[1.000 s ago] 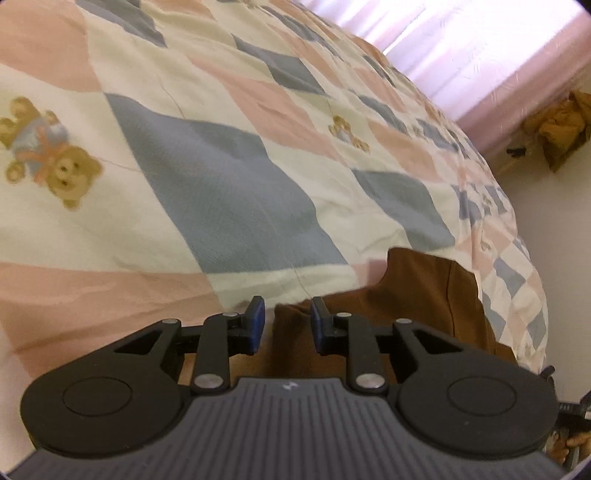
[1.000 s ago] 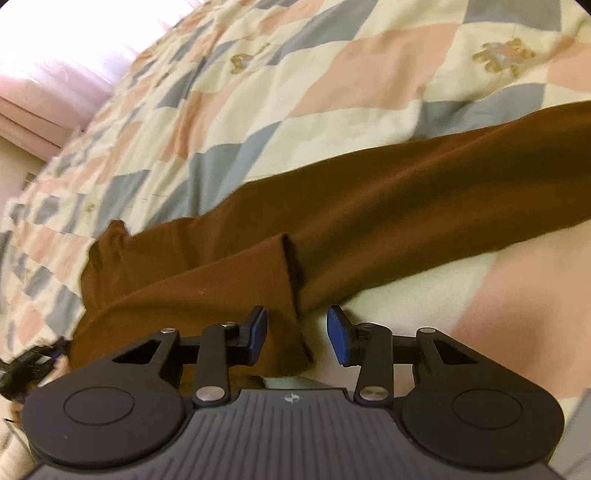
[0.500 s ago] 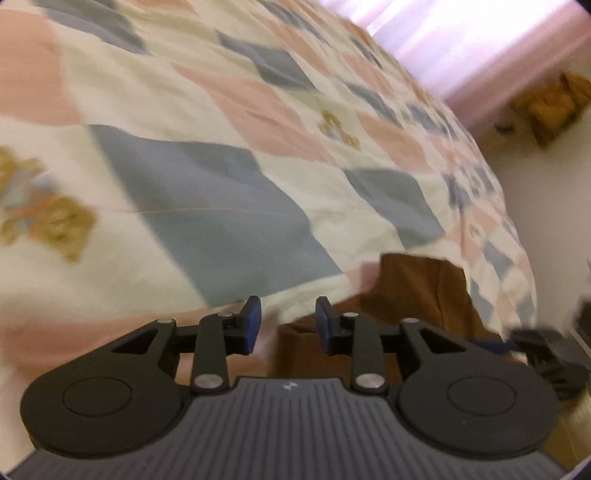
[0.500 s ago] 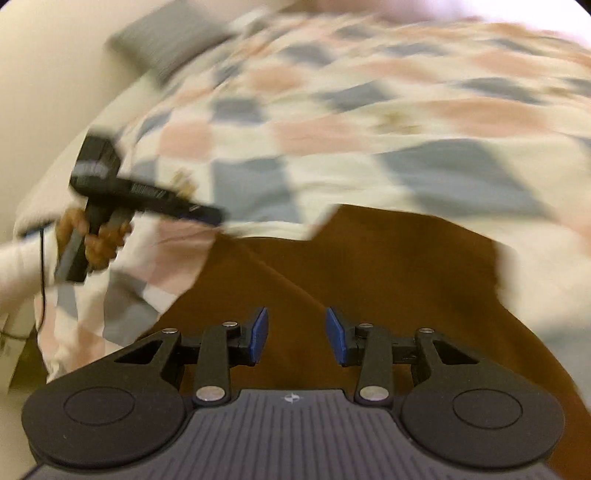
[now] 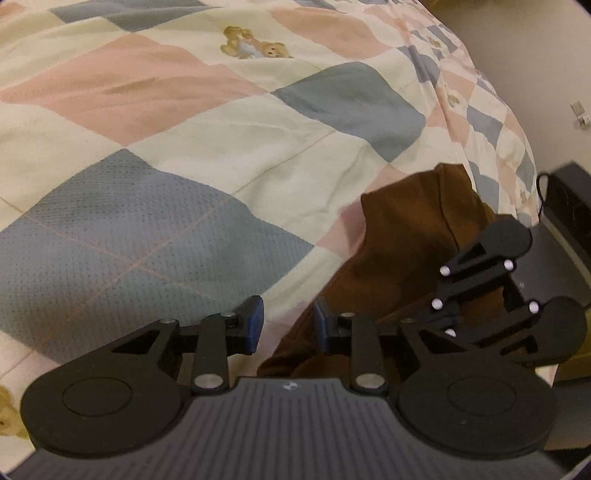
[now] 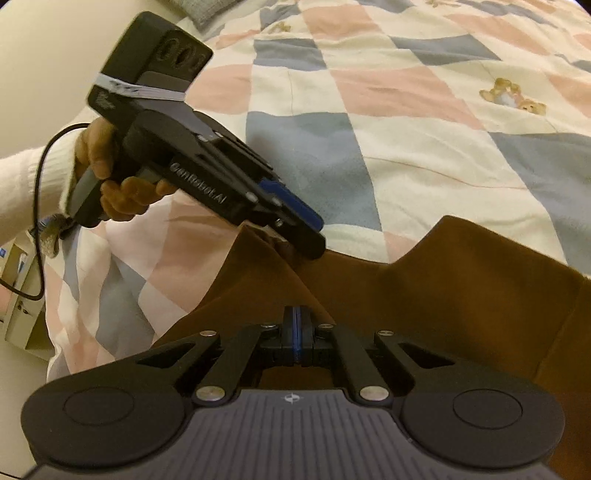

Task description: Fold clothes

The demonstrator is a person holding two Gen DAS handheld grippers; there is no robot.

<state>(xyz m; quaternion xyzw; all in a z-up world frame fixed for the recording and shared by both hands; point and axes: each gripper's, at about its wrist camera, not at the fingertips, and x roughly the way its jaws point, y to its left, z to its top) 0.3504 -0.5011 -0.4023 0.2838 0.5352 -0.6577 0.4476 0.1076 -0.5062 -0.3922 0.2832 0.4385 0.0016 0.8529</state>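
A brown garment [image 5: 399, 236] lies on the bed's near edge, over a checked teddy-bear quilt [image 5: 184, 147]. My left gripper [image 5: 287, 321] is open, its right finger against the garment's edge and cloth low between the fingers. In the right wrist view the brown garment [image 6: 461, 295] spreads across the foreground. My right gripper [image 6: 297, 317] is shut on a raised ridge of it. The left gripper [image 6: 310, 236], held by a hand [image 6: 122, 199], hovers over the garment's far left corner. The right gripper [image 5: 443, 314] shows beside the left one.
The quilt [image 6: 406, 147] drops off the bed's edge at the left, with cardboard boxes [image 6: 18, 295] on the floor below. A grey pillow [image 6: 207, 7] lies far back. A white sleeve [image 6: 22, 192] and cable trail left. A black box [image 5: 569, 206] stands by the wall.
Both grippers have swung round to the garment's end at the bed's edge. The right gripper, open before, has shut on the cloth. The left has stayed open.
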